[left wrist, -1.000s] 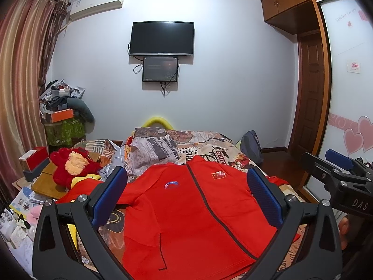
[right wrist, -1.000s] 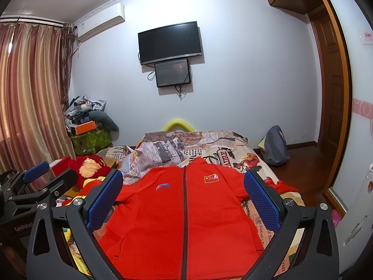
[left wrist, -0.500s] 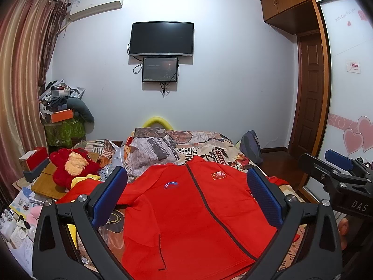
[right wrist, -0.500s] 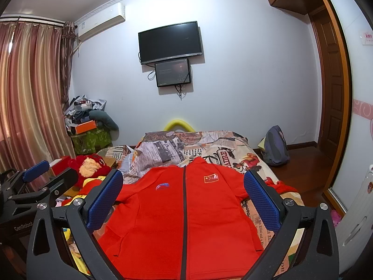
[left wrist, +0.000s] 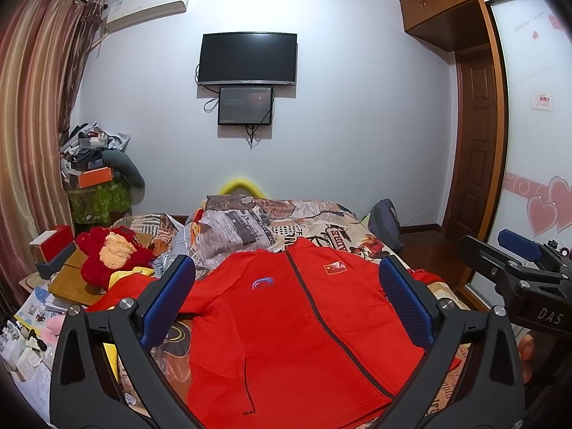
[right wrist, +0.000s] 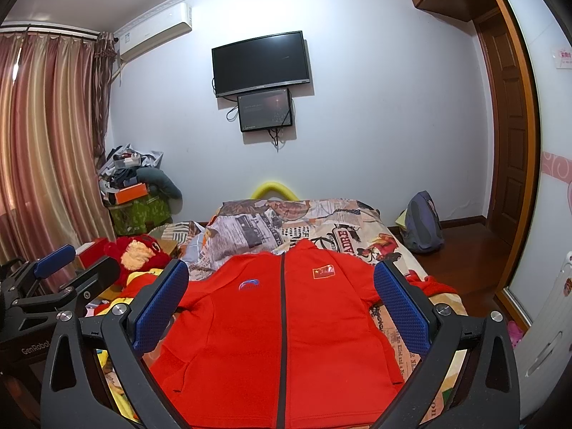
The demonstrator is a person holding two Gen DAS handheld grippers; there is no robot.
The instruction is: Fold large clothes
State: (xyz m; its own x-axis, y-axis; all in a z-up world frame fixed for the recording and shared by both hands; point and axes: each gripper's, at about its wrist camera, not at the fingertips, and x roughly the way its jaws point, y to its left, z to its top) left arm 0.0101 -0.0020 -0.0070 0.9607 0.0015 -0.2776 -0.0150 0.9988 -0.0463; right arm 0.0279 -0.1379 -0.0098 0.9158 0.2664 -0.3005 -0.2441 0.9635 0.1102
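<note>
A red zip-up jacket (left wrist: 286,318) lies spread flat, front up, on the bed, with its collar toward the far wall; it also shows in the right wrist view (right wrist: 282,318). My left gripper (left wrist: 289,300) is open and empty, held above the jacket's near part. My right gripper (right wrist: 282,300) is open and empty too, held above the jacket's near hem. The right gripper also shows at the right edge of the left wrist view (left wrist: 518,250). The left gripper shows at the left edge of the right wrist view (right wrist: 53,264).
The bed has a patterned cover (right wrist: 343,232) and a pillow (left wrist: 232,221) beyond the jacket. A red plush toy (left wrist: 111,254) and clutter lie at the left. A backpack (right wrist: 422,221) sits on the floor at the right. Curtains hang at the left, a wardrobe stands at the right.
</note>
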